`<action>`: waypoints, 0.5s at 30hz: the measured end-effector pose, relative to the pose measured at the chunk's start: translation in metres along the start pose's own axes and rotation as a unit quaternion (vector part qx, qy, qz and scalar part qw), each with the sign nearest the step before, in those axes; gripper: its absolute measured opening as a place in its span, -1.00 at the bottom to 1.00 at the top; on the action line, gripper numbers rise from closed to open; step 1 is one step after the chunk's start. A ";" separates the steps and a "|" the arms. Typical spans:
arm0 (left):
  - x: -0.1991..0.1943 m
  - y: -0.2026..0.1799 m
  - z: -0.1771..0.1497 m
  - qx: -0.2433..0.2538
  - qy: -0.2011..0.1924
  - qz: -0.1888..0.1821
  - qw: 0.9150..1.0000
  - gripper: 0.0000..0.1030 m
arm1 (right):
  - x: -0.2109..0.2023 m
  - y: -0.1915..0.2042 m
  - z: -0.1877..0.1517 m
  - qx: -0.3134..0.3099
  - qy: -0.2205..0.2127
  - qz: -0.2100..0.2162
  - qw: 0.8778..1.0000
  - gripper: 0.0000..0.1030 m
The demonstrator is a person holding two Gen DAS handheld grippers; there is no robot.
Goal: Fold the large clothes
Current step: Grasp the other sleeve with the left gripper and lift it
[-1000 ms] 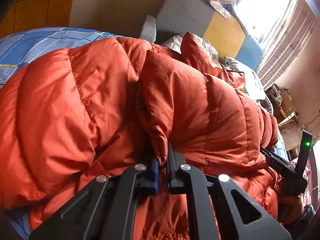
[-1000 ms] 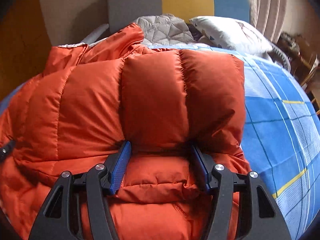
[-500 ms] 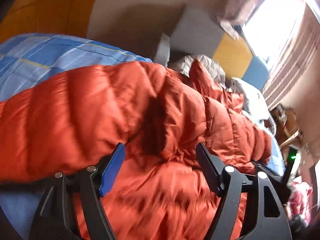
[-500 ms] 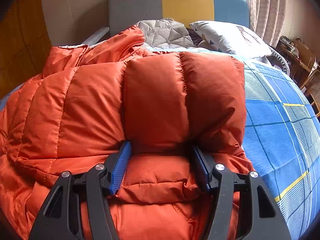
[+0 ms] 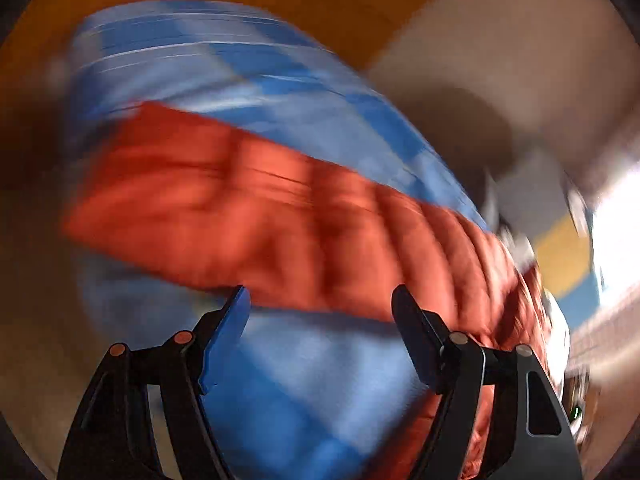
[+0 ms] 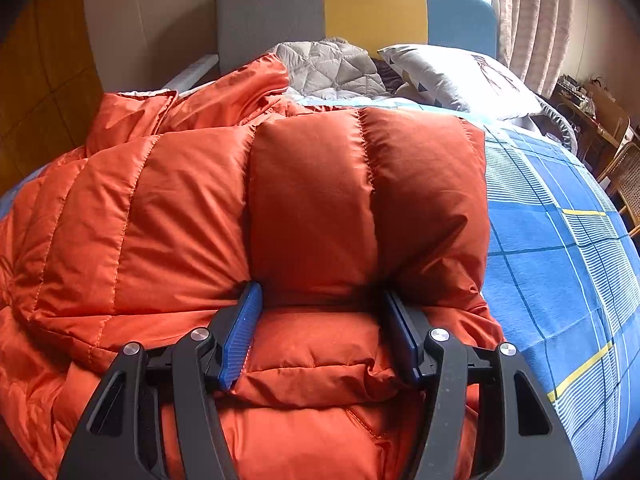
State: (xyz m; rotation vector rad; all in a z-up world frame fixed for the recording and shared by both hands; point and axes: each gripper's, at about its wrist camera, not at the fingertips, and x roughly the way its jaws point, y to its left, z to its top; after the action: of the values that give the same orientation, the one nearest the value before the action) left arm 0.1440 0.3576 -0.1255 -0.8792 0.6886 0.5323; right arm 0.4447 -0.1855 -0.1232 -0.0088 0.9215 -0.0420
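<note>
A puffy orange down jacket (image 6: 180, 208) lies partly folded on a bed with a blue checked sheet (image 6: 560, 260). My right gripper (image 6: 320, 300) has its pads pressed against both sides of a thick fold at the jacket's near edge, and the fabric bulges between them. The left wrist view is heavily blurred. There my left gripper (image 5: 320, 300) stands open and holds nothing, its fingertips just short of the long edge of the jacket (image 5: 260, 208), with the bare blue sheet (image 5: 320, 380) beneath it.
A grey quilted blanket (image 6: 328, 64) and a white pillow (image 6: 452, 76) lie at the head of the bed, in front of a grey, yellow and blue headboard (image 6: 272, 12). A wicker chair (image 6: 624, 176) and cluttered furniture stand at the right by the curtains.
My left gripper let go of the jacket fold, opened wide, rolled and swung away sideways to the jacket's edge over bare sheet. My right gripper has not moved.
</note>
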 end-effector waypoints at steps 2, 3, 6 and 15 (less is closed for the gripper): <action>-0.008 0.027 0.006 -0.043 -0.008 0.009 0.999 0.40 | 0.000 0.000 0.001 0.000 0.000 0.000 1.000 0.16; -0.012 0.040 0.009 -0.061 -0.015 0.014 0.998 0.39 | 0.000 0.000 0.000 0.000 0.000 -0.001 1.000 0.16; -0.020 0.067 0.011 -0.108 -0.028 0.019 0.994 0.38 | 0.000 -0.001 0.001 0.001 0.000 0.000 1.000 0.16; 0.001 0.084 0.017 -0.165 -0.027 0.015 0.986 -0.55 | -0.003 -0.002 0.001 0.004 -0.001 0.004 1.000 0.16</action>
State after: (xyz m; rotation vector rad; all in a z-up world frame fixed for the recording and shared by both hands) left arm 0.0932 0.4170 -0.1617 -1.1612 0.5730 0.7072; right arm 0.4436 -0.1872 -0.1205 0.0013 0.9188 -0.0384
